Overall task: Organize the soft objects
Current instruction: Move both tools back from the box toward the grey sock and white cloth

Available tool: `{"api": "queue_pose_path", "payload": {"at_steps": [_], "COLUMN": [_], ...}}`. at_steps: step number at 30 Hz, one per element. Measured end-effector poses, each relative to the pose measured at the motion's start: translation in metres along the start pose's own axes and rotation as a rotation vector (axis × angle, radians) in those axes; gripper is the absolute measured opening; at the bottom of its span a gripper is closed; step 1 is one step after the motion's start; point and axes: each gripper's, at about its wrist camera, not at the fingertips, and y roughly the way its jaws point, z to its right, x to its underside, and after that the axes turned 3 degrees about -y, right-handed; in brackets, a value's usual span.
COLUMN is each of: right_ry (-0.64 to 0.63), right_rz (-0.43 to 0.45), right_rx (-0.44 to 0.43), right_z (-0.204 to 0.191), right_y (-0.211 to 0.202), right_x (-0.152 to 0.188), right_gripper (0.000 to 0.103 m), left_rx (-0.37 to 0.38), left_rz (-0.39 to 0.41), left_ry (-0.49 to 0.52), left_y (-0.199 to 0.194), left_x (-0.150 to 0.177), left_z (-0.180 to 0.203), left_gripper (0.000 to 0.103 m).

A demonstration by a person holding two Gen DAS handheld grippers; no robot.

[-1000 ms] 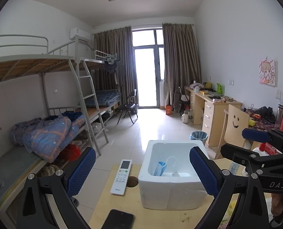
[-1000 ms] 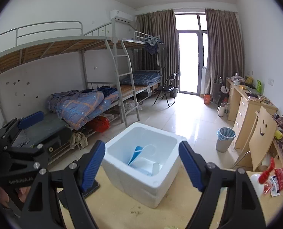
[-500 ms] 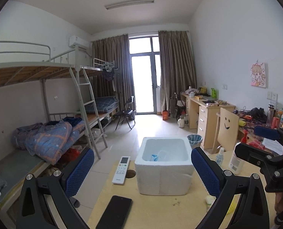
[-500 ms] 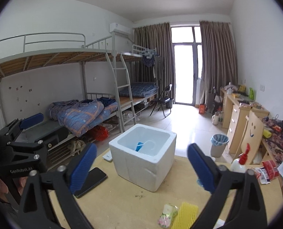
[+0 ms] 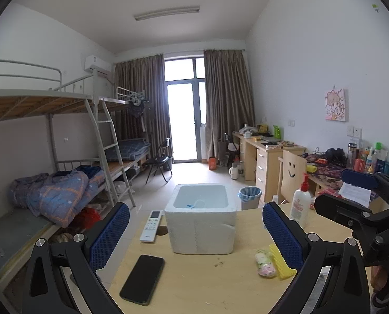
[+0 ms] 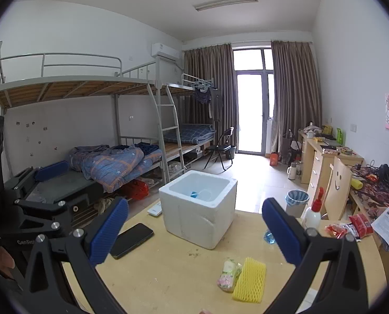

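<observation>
A white foam box (image 5: pixel 201 221) (image 6: pixel 198 209) stands on the wooden table (image 5: pixel 199 282) (image 6: pixel 168 274), with a blue item and a clear cup inside. A yellow foam net (image 6: pixel 249 280) (image 5: pixel 280 261) and a small flowered soft packet (image 6: pixel 229 274) (image 5: pixel 265 264) lie on the table in front of the box, to its right. My left gripper (image 5: pixel 194 235) is open and empty, held back from the box. My right gripper (image 6: pixel 194 230) is open and empty, above the table before the box.
A black phone (image 5: pixel 142 280) (image 6: pixel 131 239) and a white remote (image 5: pixel 151 226) lie left of the box. A pump bottle (image 5: pixel 300 204) (image 6: pixel 313 210) stands at the right. Red snack packets (image 6: pixel 351 229) lie at the table's right edge. A bunk bed (image 6: pixel 102 157) is on the left.
Both grippers have pulled back and up from the box. The box now looks smaller and farther. The yellow net, soft packet and phone have come into view.
</observation>
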Motion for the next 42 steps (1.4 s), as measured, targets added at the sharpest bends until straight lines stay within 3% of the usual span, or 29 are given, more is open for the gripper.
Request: {"api": "queue_pose_path", "payload": {"at_steps": [18,26,33,42], "right_ry": [-0.023,-0.004,0.004,0.047], "right_rz": [0.026,0.018,0.009,-0.008], "right_rx": [0.101,0.146,0.184,0.168], "right_z": [-0.012,-0.008,-0.007,0.001], "right_y": [-0.035,-0.039,-0.043,-0.048], "right_x": [0.087,0.111,0.134,0.15], "right_gripper": [0.103,0.103,0.103,0.103], "left_rx": [0.131,0.09,0.117,0.128], "left_rz": [0.133,0.257,0.207,0.118], "left_ry": [-0.039,0.026,0.023,-0.085], "left_y": [-0.041,-0.067,-0.061,-0.048], "left_x": [0.087,0.123,0.139,0.165], "left_z": [0.014,0.03,0.033,0.023], "left_gripper": [0.102,0.102,0.102,0.102]}}
